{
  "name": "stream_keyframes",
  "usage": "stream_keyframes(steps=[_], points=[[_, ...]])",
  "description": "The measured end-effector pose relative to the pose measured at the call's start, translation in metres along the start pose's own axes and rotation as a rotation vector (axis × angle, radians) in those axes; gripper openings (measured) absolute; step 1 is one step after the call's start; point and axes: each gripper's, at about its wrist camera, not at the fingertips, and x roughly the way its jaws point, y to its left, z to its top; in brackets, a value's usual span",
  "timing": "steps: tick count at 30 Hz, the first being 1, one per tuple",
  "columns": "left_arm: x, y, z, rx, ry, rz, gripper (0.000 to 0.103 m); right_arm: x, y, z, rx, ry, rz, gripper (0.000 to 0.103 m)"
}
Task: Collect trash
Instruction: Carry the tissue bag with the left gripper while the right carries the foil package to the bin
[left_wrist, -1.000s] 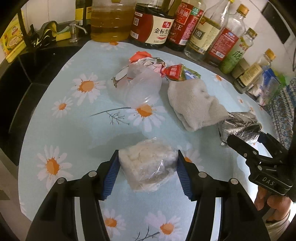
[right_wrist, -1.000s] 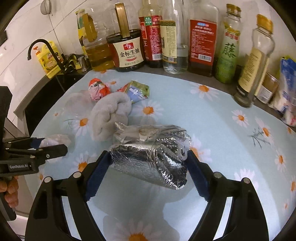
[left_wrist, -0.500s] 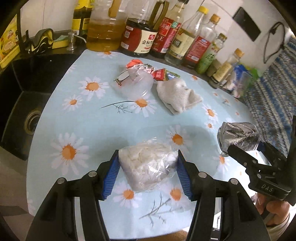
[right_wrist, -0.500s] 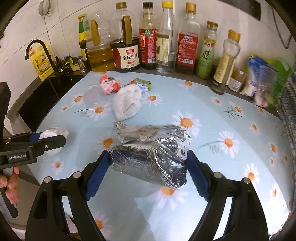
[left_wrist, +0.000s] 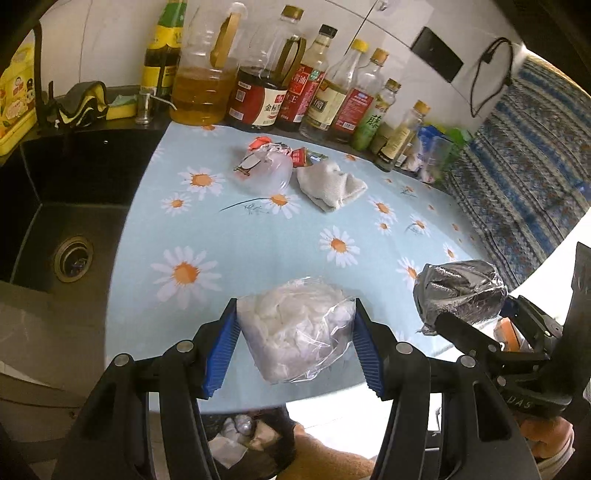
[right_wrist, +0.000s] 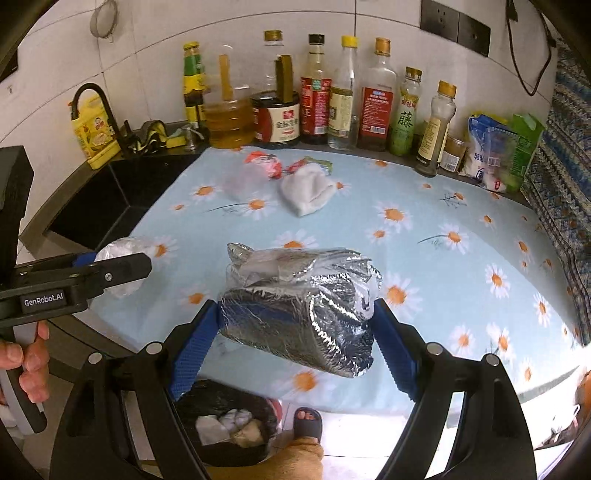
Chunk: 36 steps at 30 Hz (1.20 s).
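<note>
left gripper (left_wrist: 295, 347): clamped on a clear plastic bag of white scraps (left_wrist: 295, 332), held up over the near edge of the counter.
right gripper (right_wrist: 295, 339): clamped on a crumpled silver foil bag (right_wrist: 299, 310), also lifted, to the right of the other load.
bin (right_wrist: 225, 424): black-lined, on the floor below the near edge, already holding some paper; a person's sandalled foot (right_wrist: 308, 421) stands just beside it.
drop risk: the bin mouth looks narrow, i'd say, and two loads let go together could bump and one land on the floor or the foot.
grip risk: the foil bag is slick and bulges past the pads; it may slide out early.
left behind: wrappers (left_wrist: 266, 155), a clear cup (left_wrist: 269, 177) and a white cloth (left_wrist: 332, 184) lie at the far side, near the bottles (left_wrist: 317, 85).
</note>
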Motion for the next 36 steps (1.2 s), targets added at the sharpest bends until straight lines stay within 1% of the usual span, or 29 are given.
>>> stream_keyframes(steps=[6, 10, 14, 20, 24, 27, 29, 32, 36], points=[[-0.021, 0.009, -0.027, 0.025, 0.019, -0.030, 0.056, -0.021, 0.039, -0.027, 0.028, -0.004, 0.013, 0.082], [-0.026, 0.012, -0.051, 0.032, 0.058, -0.046, 0.056, -0.029, 0.059, -0.046, 0.044, 0.014, 0.026, 0.082], [-0.030, 0.020, -0.071, 0.021, 0.087, -0.031, 0.056, -0.033, 0.079, -0.066, 0.042, 0.041, 0.043, 0.082], [-0.041, 0.036, -0.087, -0.009, 0.091, -0.005, 0.056, -0.029, 0.091, -0.085, 0.048, 0.083, 0.088, 0.082], [-0.032, 0.046, -0.099, -0.044, 0.112, 0.002, 0.056, -0.026, 0.095, -0.095, 0.052, 0.111, 0.135, 0.082], [-0.022, 0.049, -0.111, -0.066, 0.138, 0.009, 0.056, -0.021, 0.096, -0.103, 0.046, 0.141, 0.151, 0.082], [-0.018, 0.051, -0.120, -0.078, 0.169, 0.010, 0.056, -0.015, 0.095, -0.107, 0.051, 0.173, 0.166, 0.082], [-0.010, 0.056, -0.137, -0.069, 0.220, 0.030, 0.056, -0.007, 0.095, -0.113, 0.049, 0.193, 0.173, 0.082], [0.009, 0.070, -0.158, -0.098, 0.292, 0.057, 0.056, 0.010, 0.091, -0.124, 0.089, 0.243, 0.185, 0.082]])
